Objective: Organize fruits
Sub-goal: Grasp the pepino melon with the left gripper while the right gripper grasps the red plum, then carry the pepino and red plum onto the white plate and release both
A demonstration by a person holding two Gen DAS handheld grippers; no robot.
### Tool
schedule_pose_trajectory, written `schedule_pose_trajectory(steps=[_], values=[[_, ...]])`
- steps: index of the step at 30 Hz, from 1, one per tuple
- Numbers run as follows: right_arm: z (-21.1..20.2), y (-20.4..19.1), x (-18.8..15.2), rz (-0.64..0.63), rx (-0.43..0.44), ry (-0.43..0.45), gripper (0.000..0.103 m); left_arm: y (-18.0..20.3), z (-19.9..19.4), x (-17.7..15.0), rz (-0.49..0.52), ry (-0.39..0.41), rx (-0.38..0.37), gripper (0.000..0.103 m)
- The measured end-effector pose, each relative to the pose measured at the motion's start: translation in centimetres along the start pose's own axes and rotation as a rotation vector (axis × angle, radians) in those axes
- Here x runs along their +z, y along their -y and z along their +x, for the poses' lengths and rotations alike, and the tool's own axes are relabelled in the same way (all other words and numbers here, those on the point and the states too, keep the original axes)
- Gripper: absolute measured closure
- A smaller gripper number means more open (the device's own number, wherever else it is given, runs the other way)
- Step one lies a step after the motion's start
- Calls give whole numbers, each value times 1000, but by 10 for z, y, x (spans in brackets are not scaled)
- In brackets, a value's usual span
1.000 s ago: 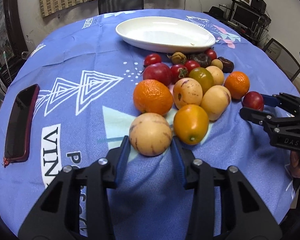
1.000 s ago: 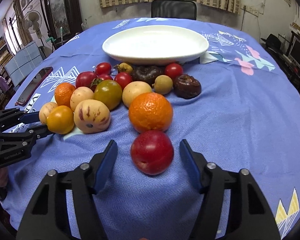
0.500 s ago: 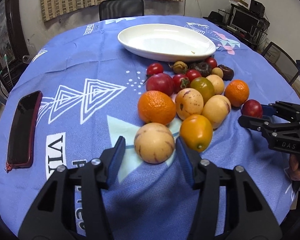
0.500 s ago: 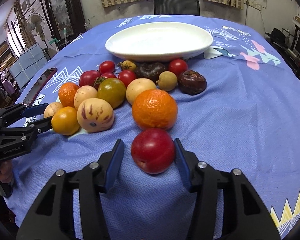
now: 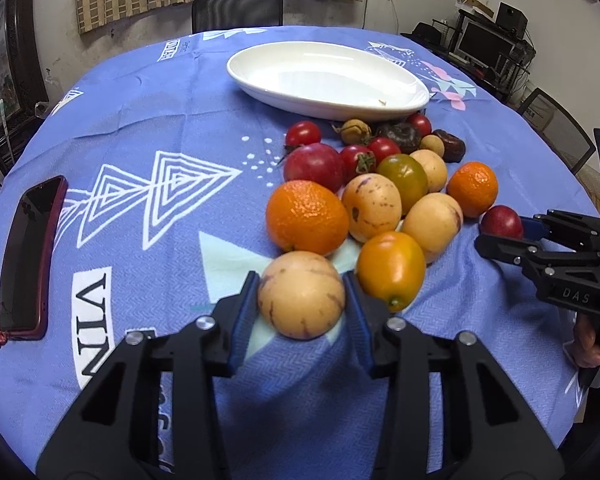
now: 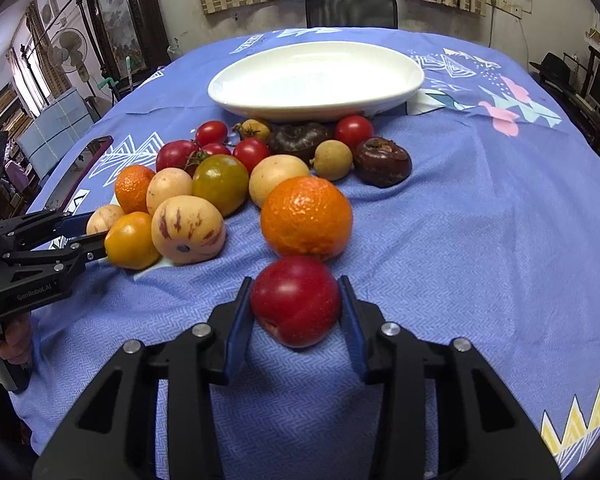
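Both grasps look made, with the fruit not yet lifted. The left gripper (image 5: 302, 306) has its blue-padded jaws pinching a pale, purple-streaked round melon-like fruit (image 5: 301, 305) that sits at the near edge of the fruit heap, on the blue patterned cloth covering the surface (image 5: 148, 120). The right gripper (image 6: 296, 307) has its jaws pressed against the sides of a smooth red plum-like fruit (image 6: 296, 300), just in front of a dimpled orange (image 6: 306, 218).

The wide white oval ceramic dish (image 6: 316, 80) lies empty beyond the heap. Judging by the task, the next move is to raise both fruits straight up and carry them over the heap into the dish.

What stands in the way: a glossy yellow-orange fruit (image 5: 391, 267) touches the left gripper's right jaw and may roll when that one lifts; the dimpled orange sits directly on the red fruit's path. A dark phone in a red case (image 5: 28, 256) lies well left of the heap, out of the way.
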State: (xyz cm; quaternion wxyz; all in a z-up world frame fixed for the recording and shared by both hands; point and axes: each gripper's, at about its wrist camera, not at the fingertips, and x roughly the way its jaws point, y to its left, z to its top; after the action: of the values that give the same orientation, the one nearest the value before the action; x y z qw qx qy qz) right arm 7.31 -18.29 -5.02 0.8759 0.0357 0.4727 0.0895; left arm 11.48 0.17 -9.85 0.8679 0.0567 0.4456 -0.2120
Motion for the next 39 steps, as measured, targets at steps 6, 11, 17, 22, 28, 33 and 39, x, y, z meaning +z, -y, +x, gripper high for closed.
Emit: schedule_pose_trajectory(steps=[6, 11, 17, 22, 28, 33, 39], values=[[-1, 0, -1, -1, 9, -3, 62, -1, -4, -1, -14, 9, -12, 61], [-7, -1, 0, -1, 19, 2, 62, -4, -11, 0, -31, 23, -25, 61], [-20, -7, 2, -24, 20, 25, 62, -3, -23, -2, -27, 42, -25, 61], [-28, -8, 13, -37, 46, 23, 62, -5, -35, 8, -27, 54, -45, 61], [-39, -11, 52, -85, 55, 67, 62, -1, -44, 53, 19, 83, -37, 61], [-21, -1, 102, -86, 43, 95, 62, 3, -28, 116, 24, 118, -32, 61], [34, 19, 150, -58, -31, 39, 62, 8, 38, 171, 9, 66, -5, 60]])
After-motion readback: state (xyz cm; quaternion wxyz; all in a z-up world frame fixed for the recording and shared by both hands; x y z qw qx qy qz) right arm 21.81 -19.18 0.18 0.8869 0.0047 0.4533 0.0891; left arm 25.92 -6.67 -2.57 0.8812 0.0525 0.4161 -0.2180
